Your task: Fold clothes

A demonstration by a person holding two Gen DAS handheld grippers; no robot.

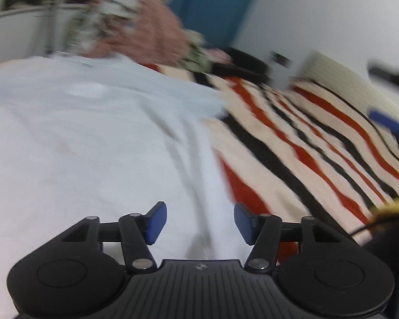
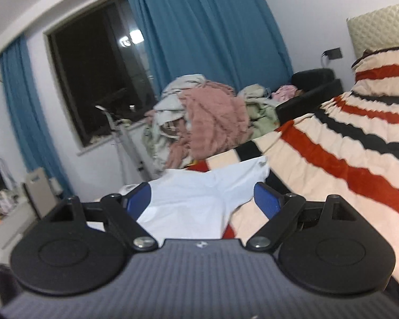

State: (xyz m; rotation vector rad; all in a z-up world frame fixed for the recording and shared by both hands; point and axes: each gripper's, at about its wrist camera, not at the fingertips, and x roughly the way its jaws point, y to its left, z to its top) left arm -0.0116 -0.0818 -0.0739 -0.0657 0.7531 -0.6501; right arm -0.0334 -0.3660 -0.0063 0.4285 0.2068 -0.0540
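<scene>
A pale blue-white garment (image 1: 93,133) lies spread on a bed covered by a red, black and cream striped blanket (image 1: 319,138). My left gripper (image 1: 200,223) is open and empty, just above the garment near its right edge. In the right wrist view the same garment (image 2: 199,199) lies ahead with a sleeve or corner reaching right onto the striped blanket (image 2: 345,164). My right gripper (image 2: 202,199) is open and empty, hovering over the garment's near part. The left view is blurred by motion.
A heap of pink and pale clothes (image 2: 204,122) sits at the bed's far end, also in the left wrist view (image 1: 146,26). Blue curtains (image 2: 207,32) and a dark window (image 2: 98,74) stand behind. A black seat (image 2: 311,90) is by the wall. Clutter (image 2: 2,199) lies at left.
</scene>
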